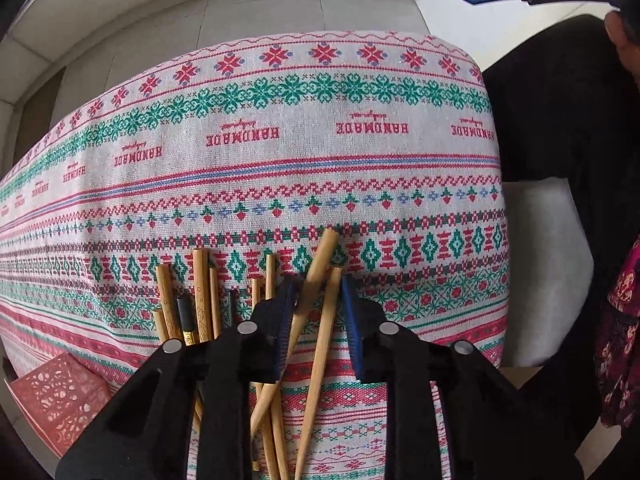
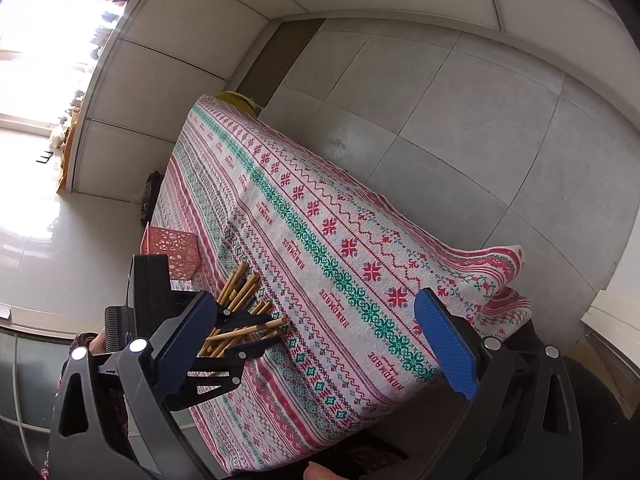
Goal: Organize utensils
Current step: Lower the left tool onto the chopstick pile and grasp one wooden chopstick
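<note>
From the left wrist, the left gripper (image 1: 316,284) points straight down on the pile of chopsticks (image 1: 208,292) lying on the bench (image 1: 360,160), which is covered by a patterned cloth. Its fingers (image 1: 286,300) stand narrow with two wooden sticks (image 1: 320,276) between them, probably to lift only these from the heap; whether the pads already press them I cannot tell. The lower ends of the sticks are hidden behind the black frame. A pink perforated basket (image 1: 56,400) at the near left is cut by the edge; it is likely where they go.

From the right wrist, the right gripper (image 2: 312,344) hangs wide open and holds nothing, waiting above the cloth. The left gripper (image 2: 240,332) covers part of the pile, and the basket (image 2: 176,252) stands just beyond.
</note>
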A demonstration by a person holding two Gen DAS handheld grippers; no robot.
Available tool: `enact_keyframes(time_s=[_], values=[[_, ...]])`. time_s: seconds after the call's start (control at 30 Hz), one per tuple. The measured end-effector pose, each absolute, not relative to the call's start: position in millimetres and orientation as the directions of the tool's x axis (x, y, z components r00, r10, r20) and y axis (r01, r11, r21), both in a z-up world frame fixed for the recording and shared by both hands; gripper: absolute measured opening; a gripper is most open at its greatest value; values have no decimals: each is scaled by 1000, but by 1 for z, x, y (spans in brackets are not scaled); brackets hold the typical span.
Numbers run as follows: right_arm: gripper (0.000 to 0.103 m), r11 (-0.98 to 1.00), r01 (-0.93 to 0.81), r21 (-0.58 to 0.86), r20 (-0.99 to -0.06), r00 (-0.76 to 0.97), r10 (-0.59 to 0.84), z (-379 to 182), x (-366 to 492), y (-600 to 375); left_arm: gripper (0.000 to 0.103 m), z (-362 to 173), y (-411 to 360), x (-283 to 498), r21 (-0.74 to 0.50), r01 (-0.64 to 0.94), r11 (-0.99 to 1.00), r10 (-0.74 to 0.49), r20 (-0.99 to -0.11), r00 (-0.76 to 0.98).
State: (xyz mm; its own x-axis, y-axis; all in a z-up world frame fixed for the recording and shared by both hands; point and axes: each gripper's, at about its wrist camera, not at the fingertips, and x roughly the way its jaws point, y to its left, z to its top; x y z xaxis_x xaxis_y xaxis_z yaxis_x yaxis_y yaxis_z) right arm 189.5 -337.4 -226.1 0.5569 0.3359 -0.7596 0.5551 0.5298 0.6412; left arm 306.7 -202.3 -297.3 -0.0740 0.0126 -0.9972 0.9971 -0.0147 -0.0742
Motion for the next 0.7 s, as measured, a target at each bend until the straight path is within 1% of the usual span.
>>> enact_keyframes(time_s=[0.07,0.2,0.23,0.3,0.37,0.43,0.5,0.53,0.57,0.63,0.7], values=[[96,532,560,635,-765,551,333,-227,190,-336,10,-293,-198,313,-88,994,57,-33,-996,-86],[96,535,587,608,-789,525,320,-234,191,-331,8,-282,-172,331,-46,956,290,-131,-991,-8],[96,536,595,599,-796,513,321,-237,192,-329,8,-275,-163,337,-62,928,367,-174,-985,3],[96,544,607,580,-813,482,328,-243,196,-325,8,-259,-141,351,-132,841,525,-286,-958,28],[96,559,604,568,-822,445,355,-248,202,-315,8,-247,-109,370,-276,690,669,-407,-913,30],[97,573,600,559,-829,407,382,-254,213,-299,8,-244,-77,382,-408,526,746,-508,-860,54],[96,570,605,557,-830,367,421,-262,226,-284,8,-251,-51,389,-532,350,771,-584,-810,57],[96,569,604,558,-827,352,438,-266,234,-277,8,-257,-41,387,-575,278,769,-611,-790,54],[96,574,598,559,-826,342,449,-270,241,-270,8,-260,-35,378,-597,242,765,-625,-778,57],[96,616,583,530,-846,315,431,-271,255,-256,9,-268,-28,366,-564,225,794,-594,-799,96],[96,665,554,501,-865,303,399,-270,266,-244,9,-270,-16,358,-552,208,808,-583,-801,138]])
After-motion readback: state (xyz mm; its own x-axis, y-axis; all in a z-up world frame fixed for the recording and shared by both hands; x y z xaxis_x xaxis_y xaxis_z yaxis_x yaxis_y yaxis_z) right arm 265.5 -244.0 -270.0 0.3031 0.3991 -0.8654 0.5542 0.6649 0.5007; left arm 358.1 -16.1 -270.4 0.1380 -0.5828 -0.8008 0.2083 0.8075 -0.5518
